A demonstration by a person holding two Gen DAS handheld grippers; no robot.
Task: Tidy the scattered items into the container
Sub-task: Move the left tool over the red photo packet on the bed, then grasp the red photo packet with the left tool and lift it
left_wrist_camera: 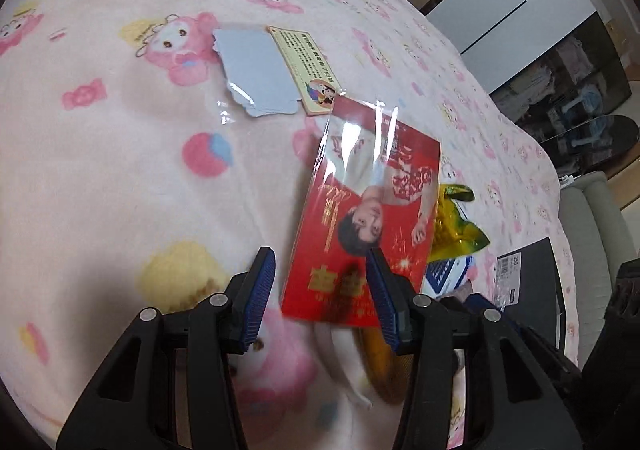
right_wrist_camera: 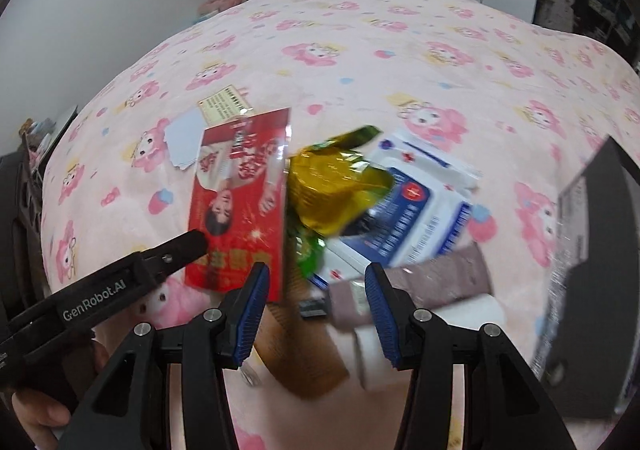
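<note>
Left wrist view: the left gripper point(left_wrist_camera: 320, 292) hovers with its blue-padded fingers point(left_wrist_camera: 260, 294) spread apart and nothing between them, above the near end of a red plastic-wrapped rectangular packet printed with a woman's portrait point(left_wrist_camera: 362, 210), which lies flat on the pink cartoon-print fleece blanket point(left_wrist_camera: 100, 170). Beyond the packet lie a pale blue scallop-edged card in clear film point(left_wrist_camera: 256, 70) and, touching it, a yellow printed card point(left_wrist_camera: 304, 68). A crumpled gold foil bag point(left_wrist_camera: 456, 222) and a blue-and-white printed pouch point(left_wrist_camera: 444, 276) lie just right of the red packet; the dark box container with a white label point(left_wrist_camera: 528, 274) sits at the blanket's right edge. Right wrist view: the right gripper point(right_wrist_camera: 316, 312) is likewise spread wide and holds nothing, poised over a blurred pile comprising the gold foil bag point(right_wrist_camera: 332, 190), the blue-and-white pouch point(right_wrist_camera: 416, 210), a mauve flat packet point(right_wrist_camera: 420, 286) and a brown flat item point(right_wrist_camera: 304, 350). The left gripper point(right_wrist_camera: 196, 240) reaches in from the left over the red packet point(right_wrist_camera: 240, 202); the dark container point(right_wrist_camera: 592, 270) stands at the right
</note>
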